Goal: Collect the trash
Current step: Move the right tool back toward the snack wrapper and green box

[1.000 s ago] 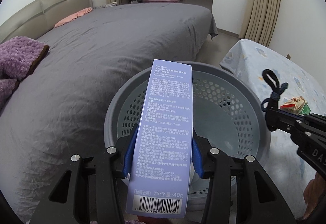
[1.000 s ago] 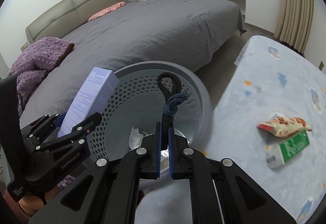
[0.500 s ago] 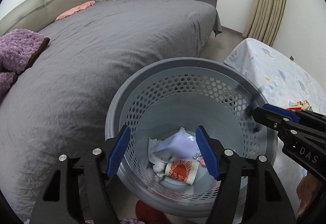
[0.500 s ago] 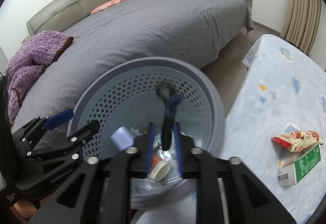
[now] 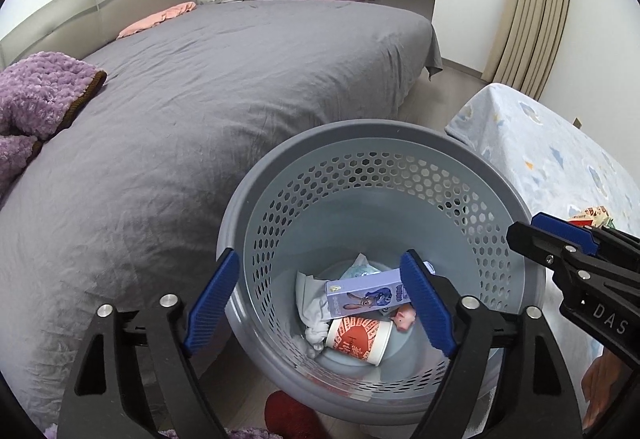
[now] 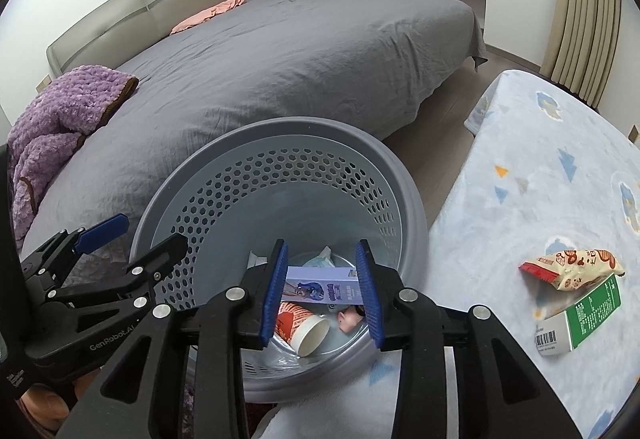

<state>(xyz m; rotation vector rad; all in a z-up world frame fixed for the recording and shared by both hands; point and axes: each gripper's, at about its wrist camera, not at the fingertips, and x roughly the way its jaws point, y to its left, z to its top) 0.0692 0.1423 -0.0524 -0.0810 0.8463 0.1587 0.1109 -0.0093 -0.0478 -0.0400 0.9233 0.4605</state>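
Left tool (image 5: 320, 297) opening, nothing gripped | right tool (image 6: 323, 289) opening, nothing gripped | perforated round plastic basket (image 5: 400, 135) hemmed between bed (image 5: 200, 99) and cloth-covered counter (image 6: 540, 179) | purple carton (image 5: 366, 297) lain flat inside, long axis crosswise, over paper cup (image 5: 358, 337) | snack packet (image 6: 572, 269), green box (image 6: 580, 313) left on counter

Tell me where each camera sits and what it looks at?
Left wrist: on the left tongs, looking down into the gray laundry basket; the right tongs poke in.
Right wrist: on the right tongs, same downward look; the left tongs and snack packet show.
Shared: basket, purple toothpaste box, paper cup, bed.
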